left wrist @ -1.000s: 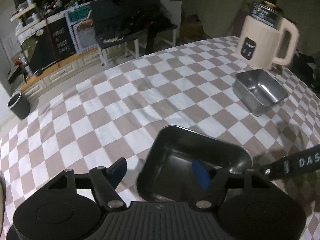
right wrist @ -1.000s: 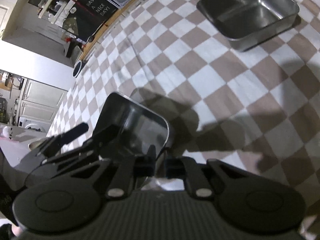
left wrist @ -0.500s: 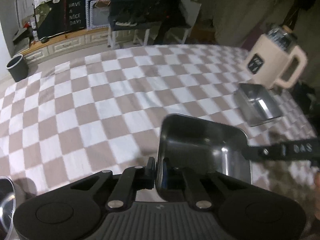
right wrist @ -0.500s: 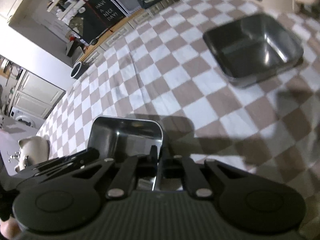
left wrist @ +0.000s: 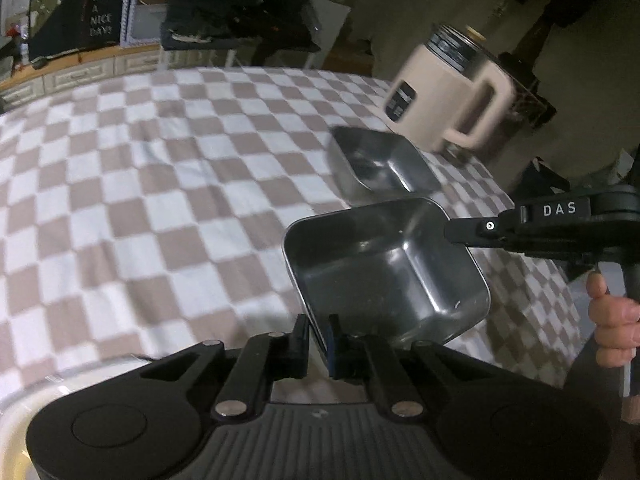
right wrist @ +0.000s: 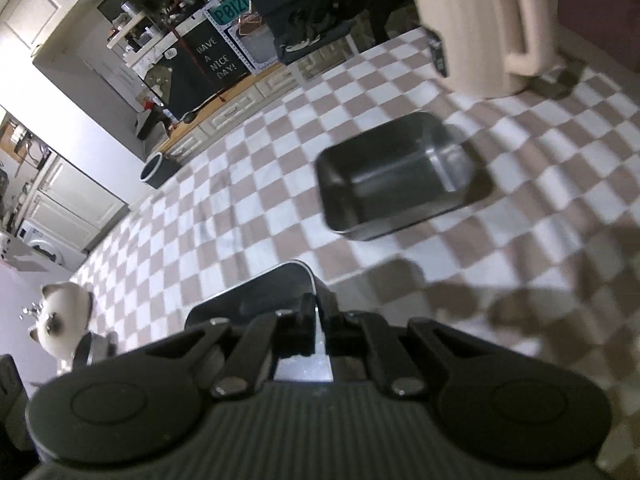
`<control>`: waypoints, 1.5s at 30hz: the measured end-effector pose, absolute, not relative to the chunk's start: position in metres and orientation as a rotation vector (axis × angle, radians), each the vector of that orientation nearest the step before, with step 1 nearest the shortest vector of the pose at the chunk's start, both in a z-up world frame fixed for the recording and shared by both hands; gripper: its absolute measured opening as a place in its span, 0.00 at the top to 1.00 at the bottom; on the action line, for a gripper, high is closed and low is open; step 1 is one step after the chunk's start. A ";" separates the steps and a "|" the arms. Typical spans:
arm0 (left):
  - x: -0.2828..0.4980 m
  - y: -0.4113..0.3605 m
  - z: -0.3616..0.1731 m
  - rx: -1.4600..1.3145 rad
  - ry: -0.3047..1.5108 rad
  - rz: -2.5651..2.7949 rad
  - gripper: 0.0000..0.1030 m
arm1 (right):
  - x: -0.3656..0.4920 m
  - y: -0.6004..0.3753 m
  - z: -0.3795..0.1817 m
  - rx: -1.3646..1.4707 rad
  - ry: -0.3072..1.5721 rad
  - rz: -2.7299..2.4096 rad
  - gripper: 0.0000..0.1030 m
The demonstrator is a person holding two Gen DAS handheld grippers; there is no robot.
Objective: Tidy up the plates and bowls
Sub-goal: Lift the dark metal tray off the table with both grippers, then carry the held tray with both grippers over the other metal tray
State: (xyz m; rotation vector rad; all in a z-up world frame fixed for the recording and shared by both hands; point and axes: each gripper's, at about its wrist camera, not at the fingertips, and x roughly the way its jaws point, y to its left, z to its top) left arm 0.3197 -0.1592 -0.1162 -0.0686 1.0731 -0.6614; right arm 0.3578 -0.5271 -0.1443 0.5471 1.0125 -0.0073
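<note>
Left wrist view: a square, round-cornered stainless steel tray [left wrist: 384, 268] is held at centre right, lifted above the beige-and-white checked tablecloth [left wrist: 160, 200]. Its near rim is pinched by the closed left gripper [left wrist: 318, 338], black-fingered with a blue pad. Its far right corner is clamped by the right gripper [left wrist: 454, 230], whose black matte body is held by a hand [left wrist: 612, 320] at the right edge. A second, matching steel tray [left wrist: 380, 164] is seen on the cloth just beyond, with a cream plastic kettle [left wrist: 444, 92] at upper right.

Right wrist view: the right gripper [right wrist: 318, 316] is closed on the held tray's thin polished rim [right wrist: 256, 300] at lower centre. The second tray [right wrist: 396, 176], motion-blurred, is seen at centre right on the cloth, below the kettle [right wrist: 484, 24].
</note>
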 end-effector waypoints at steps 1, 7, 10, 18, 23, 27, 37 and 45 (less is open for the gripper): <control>0.315 -0.164 -0.119 -0.071 1.084 -0.669 0.91 | 0.353 -0.531 -0.145 0.534 1.020 -0.011 0.95; 0.295 -0.187 -0.126 -0.017 1.135 -0.693 0.89 | 0.333 -0.543 -0.159 0.429 1.092 -0.021 0.96; 0.288 -0.195 -0.131 0.009 1.158 -0.702 0.88 | 0.329 -0.545 -0.168 0.393 1.127 -0.020 0.96; 0.279 -0.203 -0.138 0.068 1.173 -0.715 0.87 | 0.333 -0.542 -0.179 0.313 1.172 -0.006 0.95; 0.279 -0.204 -0.138 0.078 1.171 -0.726 0.86 | 0.336 -0.543 -0.180 0.318 1.179 0.001 0.95; 0.280 -0.205 -0.136 0.092 1.174 -0.735 0.85 | 0.335 -0.544 -0.181 0.324 1.175 -0.001 0.95; 0.281 -0.203 -0.115 0.176 1.122 -0.778 0.16 | 0.319 -0.540 -0.154 0.174 1.111 0.085 0.50; 0.329 -0.204 -0.090 -0.041 1.042 -0.720 0.00 | 0.332 -0.565 -0.128 0.248 0.841 -0.048 0.19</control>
